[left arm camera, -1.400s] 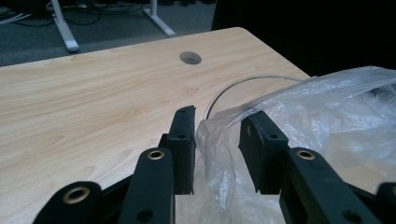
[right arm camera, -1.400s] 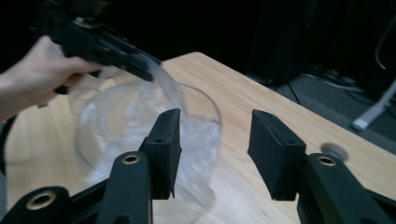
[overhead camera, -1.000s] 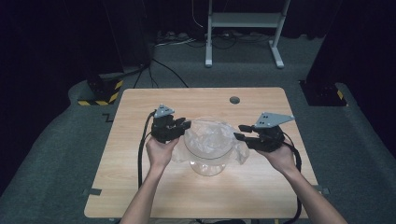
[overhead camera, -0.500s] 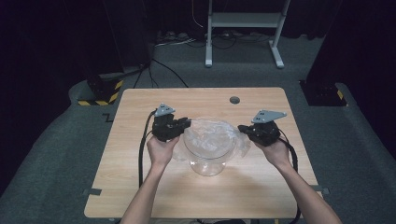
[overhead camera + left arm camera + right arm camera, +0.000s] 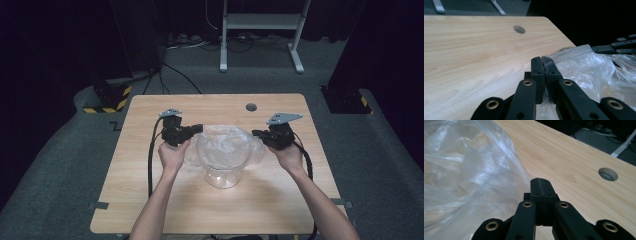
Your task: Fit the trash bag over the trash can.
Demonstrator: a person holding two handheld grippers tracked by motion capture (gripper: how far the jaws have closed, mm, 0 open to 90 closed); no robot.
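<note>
Both hand-held grippers, left (image 5: 196, 131) and right (image 5: 257, 134), have closed their jaws on the plastic bag (image 5: 222, 145) edges.

- Desk (image 5: 150, 200): light wood with rounded corners, centre of the high view.
- Hole (image 5: 251, 107): round, near the desk's far edge.
- Carpet (image 5: 60, 165): grey, around the desk.
- Stand (image 5: 260, 35): white metal legs, top centre.
- Striped block (image 5: 107, 102): yellow and black, left of the desk.
- Cables (image 5: 190, 42): on the floor, top.
</note>
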